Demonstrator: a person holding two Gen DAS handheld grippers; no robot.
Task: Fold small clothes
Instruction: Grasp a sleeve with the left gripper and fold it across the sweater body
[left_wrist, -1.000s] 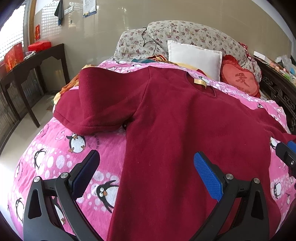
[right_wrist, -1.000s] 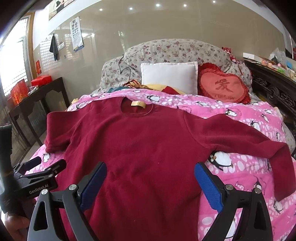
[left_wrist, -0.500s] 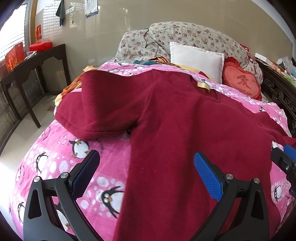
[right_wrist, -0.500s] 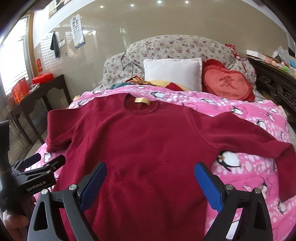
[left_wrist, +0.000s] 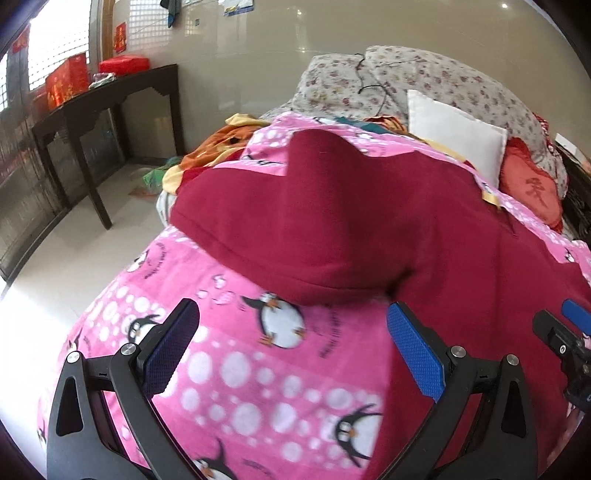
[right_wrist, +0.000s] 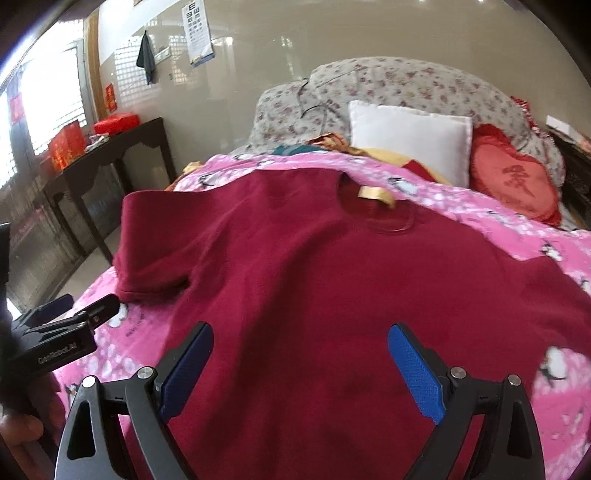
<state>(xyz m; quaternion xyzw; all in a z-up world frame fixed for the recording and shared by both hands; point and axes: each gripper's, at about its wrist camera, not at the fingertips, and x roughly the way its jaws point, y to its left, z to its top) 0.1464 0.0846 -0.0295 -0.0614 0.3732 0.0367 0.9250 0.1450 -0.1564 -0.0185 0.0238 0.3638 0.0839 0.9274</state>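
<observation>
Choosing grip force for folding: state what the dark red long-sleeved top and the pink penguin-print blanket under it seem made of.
Dark red long-sleeved top: likely fleece or brushed knit; matte, fuzzy, thick soft folds at the sleeve. Pink penguin-print blanket: probably plush polyester fleece; printed pattern, slightly fuzzy; fibre uncertain.

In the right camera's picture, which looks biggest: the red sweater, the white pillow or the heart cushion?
1. Red sweater, by far.
2. White pillow and heart cushion look about alike, so I won't rank them. The sweater lies nearer the camera, which enlarges it.
</observation>
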